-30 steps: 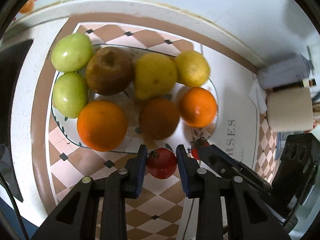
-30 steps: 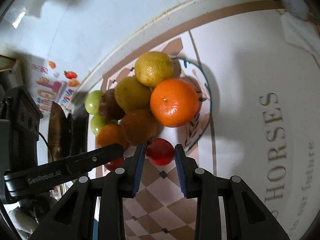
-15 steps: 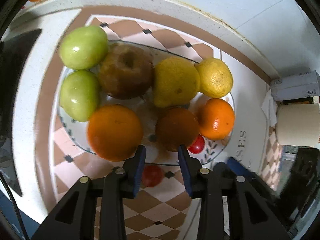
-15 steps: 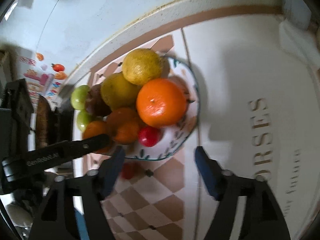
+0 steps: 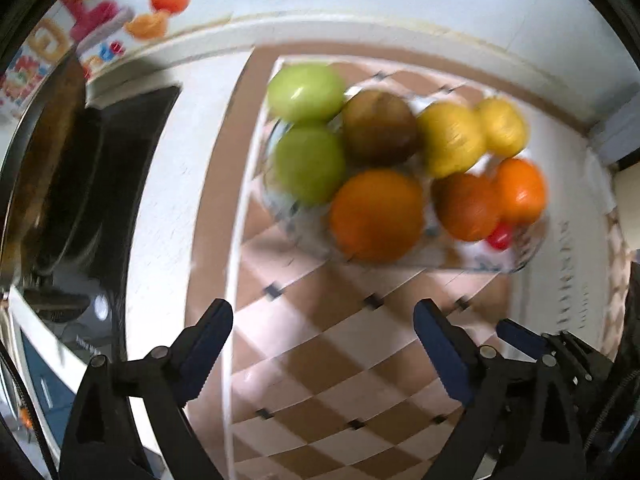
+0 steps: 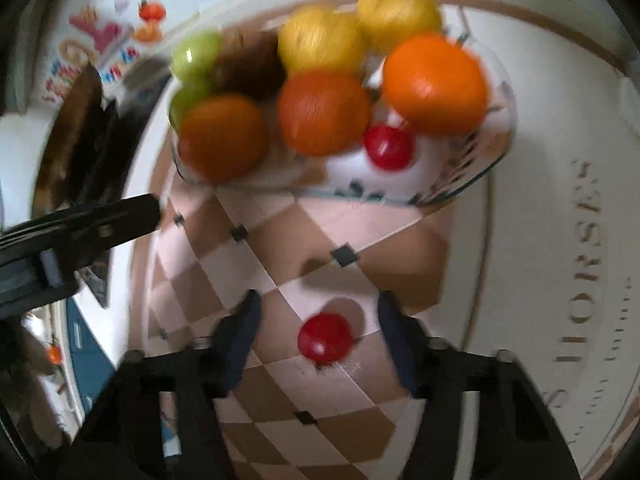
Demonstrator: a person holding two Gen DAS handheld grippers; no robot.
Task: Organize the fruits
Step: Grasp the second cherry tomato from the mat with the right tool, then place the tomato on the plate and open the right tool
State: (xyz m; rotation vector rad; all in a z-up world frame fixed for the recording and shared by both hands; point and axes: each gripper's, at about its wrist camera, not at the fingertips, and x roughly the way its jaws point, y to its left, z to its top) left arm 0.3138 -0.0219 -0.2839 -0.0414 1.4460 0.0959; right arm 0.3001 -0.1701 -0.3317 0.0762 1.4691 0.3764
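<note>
Left hand-held gripper (image 5: 324,309) just opened empty (right hand-held gripper (image 6: 318,299) closing round tomato (image 6: 325,338)).

Checkered tablecloth (image 5: 320,380) (lettered border), cartoon fruit stickers (image 5: 160,8) behind.

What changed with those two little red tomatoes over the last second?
The right tongs dropped one tomato into the bowl, then have just been closing around the other tomato on the cloth, not touching it. The left tongs let that one go; they have just been opening, empty. The other fruit stayed put.
</note>
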